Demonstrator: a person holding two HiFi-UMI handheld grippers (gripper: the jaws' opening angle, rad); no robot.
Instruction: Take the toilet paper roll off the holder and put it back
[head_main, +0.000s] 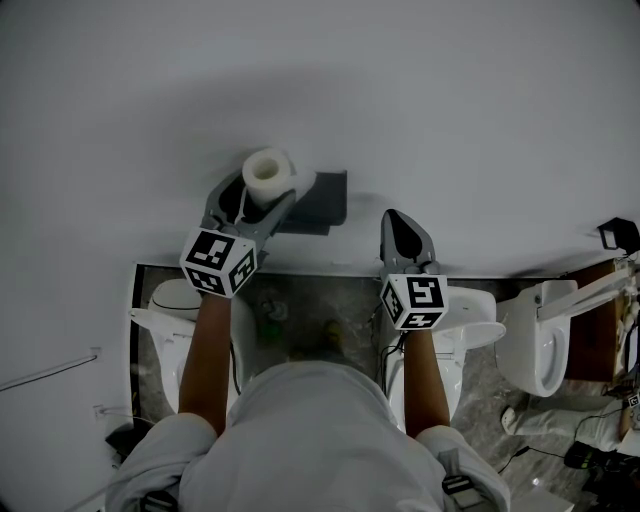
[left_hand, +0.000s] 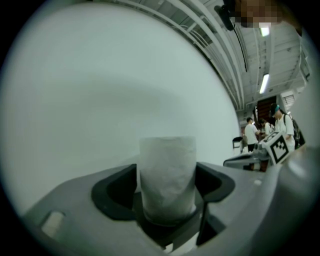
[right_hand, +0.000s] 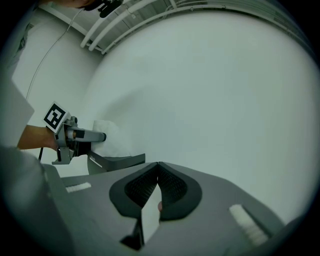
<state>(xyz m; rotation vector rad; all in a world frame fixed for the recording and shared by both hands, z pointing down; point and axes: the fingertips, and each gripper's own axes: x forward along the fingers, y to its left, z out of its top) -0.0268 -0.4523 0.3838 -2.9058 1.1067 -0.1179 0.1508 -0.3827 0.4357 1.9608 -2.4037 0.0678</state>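
A white toilet paper roll stands upright on a grey holder fixed to the white wall. My left gripper reaches level to it, one jaw on each side. In the left gripper view the roll fills the space between the wide-set pads over the holder's dark base; a thin gap shows on the left side. My right gripper hangs to the right of the holder, shut and empty, its pads meeting. From there the roll and the left gripper show at the left.
Below the wall stand white toilets on a stone floor with cables at the right. People stand far off at the right of the left gripper view. The plain wall spreads all round the holder.
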